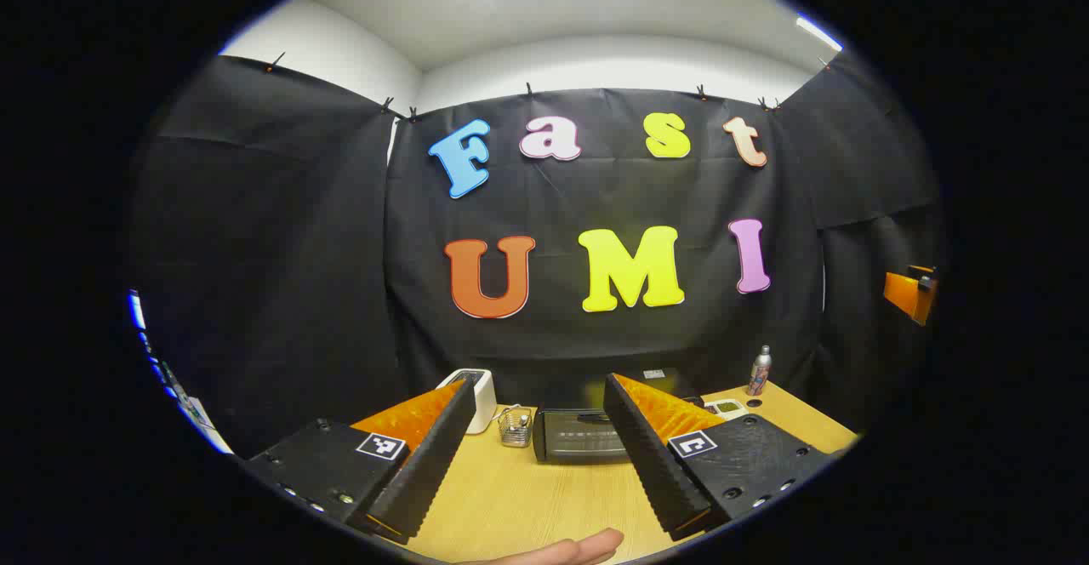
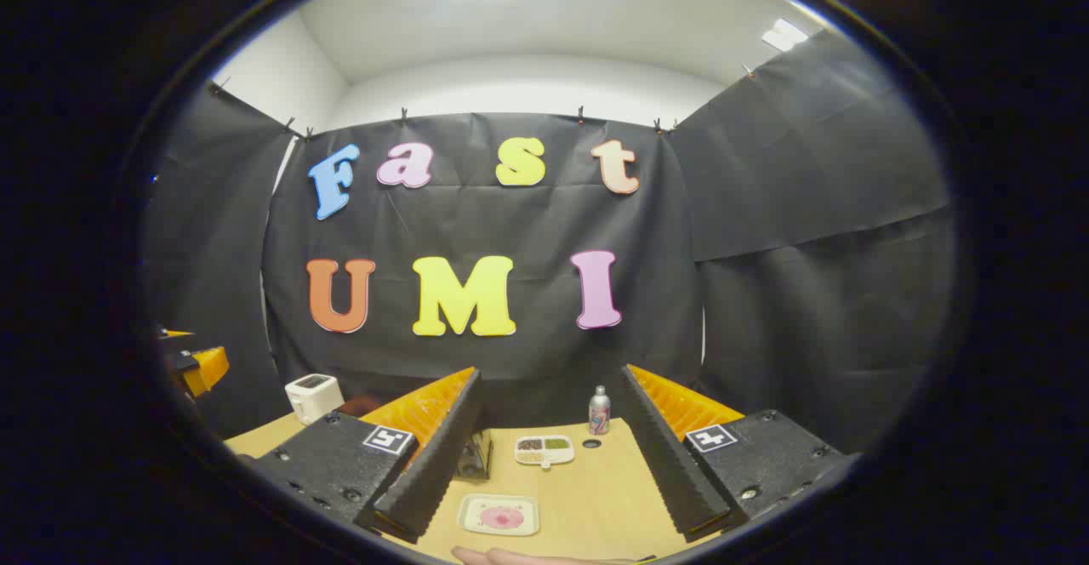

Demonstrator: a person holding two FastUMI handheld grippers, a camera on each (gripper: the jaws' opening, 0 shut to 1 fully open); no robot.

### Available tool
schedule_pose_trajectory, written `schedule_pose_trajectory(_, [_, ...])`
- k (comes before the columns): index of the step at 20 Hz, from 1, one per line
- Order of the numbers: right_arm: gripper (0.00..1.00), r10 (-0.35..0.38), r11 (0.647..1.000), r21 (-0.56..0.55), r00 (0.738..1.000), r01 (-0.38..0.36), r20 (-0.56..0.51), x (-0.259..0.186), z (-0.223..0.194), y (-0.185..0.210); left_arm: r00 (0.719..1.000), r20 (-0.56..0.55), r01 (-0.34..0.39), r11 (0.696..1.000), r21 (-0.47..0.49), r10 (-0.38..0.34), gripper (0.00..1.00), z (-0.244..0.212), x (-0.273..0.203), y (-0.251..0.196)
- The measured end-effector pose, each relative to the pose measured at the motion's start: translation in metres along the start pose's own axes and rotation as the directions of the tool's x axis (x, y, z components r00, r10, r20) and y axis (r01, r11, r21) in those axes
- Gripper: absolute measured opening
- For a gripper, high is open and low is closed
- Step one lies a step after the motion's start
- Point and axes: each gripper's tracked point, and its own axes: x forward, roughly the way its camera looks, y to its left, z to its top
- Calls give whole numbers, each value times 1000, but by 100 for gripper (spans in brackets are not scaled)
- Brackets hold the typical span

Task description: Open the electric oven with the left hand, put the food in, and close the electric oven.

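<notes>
The black electric oven (image 1: 578,437) stands shut at the back of the wooden table (image 1: 527,497), straight ahead of my left gripper (image 1: 539,388). That gripper is open and holds nothing. In the right gripper view a white square plate with a round pink food (image 2: 499,515) lies on the table near the front. My right gripper (image 2: 552,373) hangs above it, open and holding nothing. The right gripper also shows at the far right edge (image 1: 910,293) of the left gripper view, and the left gripper at the left edge (image 2: 191,365) of the right gripper view.
A white boxy appliance (image 1: 476,395) and a small wire basket (image 1: 515,427) stand left of the oven. A compartment tray with food (image 2: 544,449) and a small metal bottle (image 2: 600,412) sit toward the back right. A person's fingers (image 1: 561,550) show at the table's near edge.
</notes>
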Motion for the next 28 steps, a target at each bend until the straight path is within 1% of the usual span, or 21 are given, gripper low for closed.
schedule_pose_trajectory(7, [98, -8, 1000, -11, 1000, 8, 4, -1, 1, -13, 999, 25, 23, 999, -29, -23, 96, 8, -2, -6])
schedule_pose_trajectory(13, [98, 0, 1000, -15, 1000, 0, 13, -5, 1, -19, 998, 47, 39, 998, -45, -37, 96, 15, -4, -12])
schedule_pose_trajectory(16, [98, 8, 1000, -6, 1000, -8, 16, -3, -1, -22, 998, 42, 45, 998, -52, -43, 96, 12, 4, -17])
schedule_pose_trajectory(19, [98, 9, 1000, -4, 999, -9, 30, 6, -3, -27, 998, 49, 38, 997, -62, -35, 96, 8, 24, -25])
schedule_pose_trajectory(23, [98, 10, 1000, 6, 999, -10, 32, 22, -13, -33, 998, 54, 37, 999, -19, -36, 96, -7, 64, -42])
schedule_pose_trajectory(28, [98, 17, 1000, 12, 999, -17, 31, 44, -25, -41, 995, -48, 87, 996, -10, -87, 96, -62, 134, -76])
